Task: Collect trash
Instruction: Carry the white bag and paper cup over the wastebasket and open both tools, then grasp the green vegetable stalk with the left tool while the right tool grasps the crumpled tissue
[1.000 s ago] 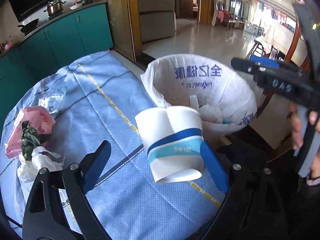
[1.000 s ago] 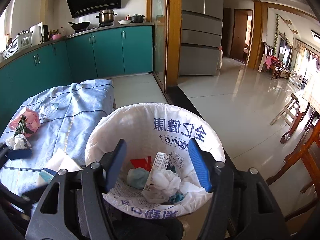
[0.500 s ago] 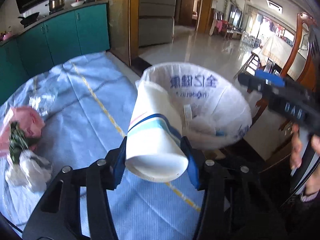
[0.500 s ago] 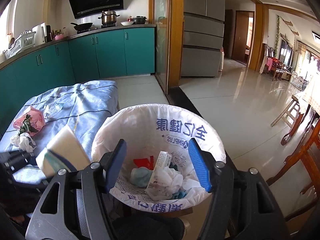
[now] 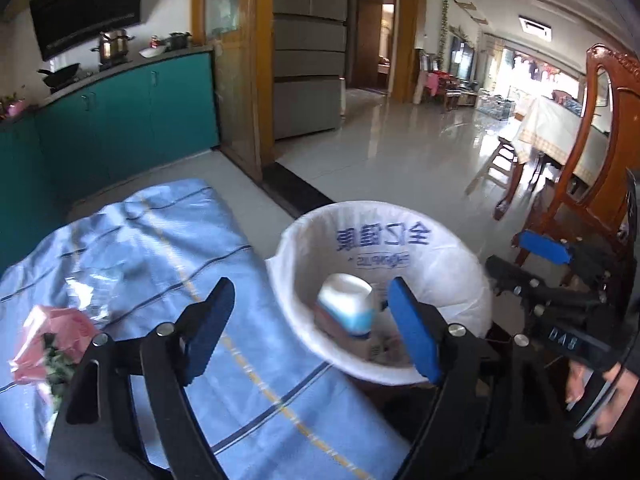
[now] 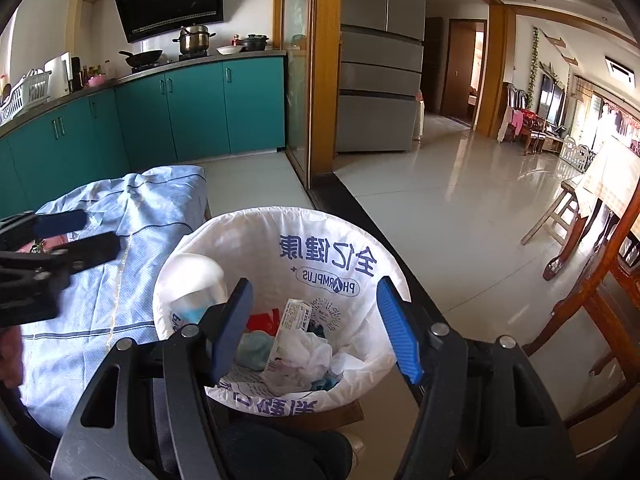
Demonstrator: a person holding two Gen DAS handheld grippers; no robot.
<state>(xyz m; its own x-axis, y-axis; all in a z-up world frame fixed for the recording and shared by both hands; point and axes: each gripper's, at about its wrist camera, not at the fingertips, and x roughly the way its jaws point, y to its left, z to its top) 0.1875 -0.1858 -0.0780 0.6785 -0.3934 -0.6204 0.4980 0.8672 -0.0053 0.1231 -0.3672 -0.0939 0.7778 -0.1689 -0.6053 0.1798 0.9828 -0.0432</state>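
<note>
A white paper cup with a blue band (image 5: 346, 304) lies blurred inside the white-lined trash bin (image 5: 380, 248), free of any gripper. My left gripper (image 5: 309, 286) hangs above the bin's near-left rim. Its jaws are opening and nothing is pressed between the pads. From the right wrist view the cup (image 6: 196, 284) sits against the bin's (image 6: 328, 256) left wall, and the left gripper (image 6: 96, 234) is off to the left. My right gripper (image 6: 314, 284) stands open over the bin and holds nothing. A pink bag with greens (image 5: 52, 328) and a clear wrapper (image 5: 92, 284) lie on the table.
The table carries a blue striped cloth (image 5: 180, 240) left of the bin. Crumpled tissue (image 6: 304, 352) and a small carton (image 6: 294, 320) lie in the bin. A wooden chair (image 5: 592, 140) stands at the right, teal cabinets at the back left, tiled floor beyond.
The left gripper closed on the cup, lifted it over the bin and let go. The cup now lies in the bin and the jaws stand wider. The right gripper stayed put.
</note>
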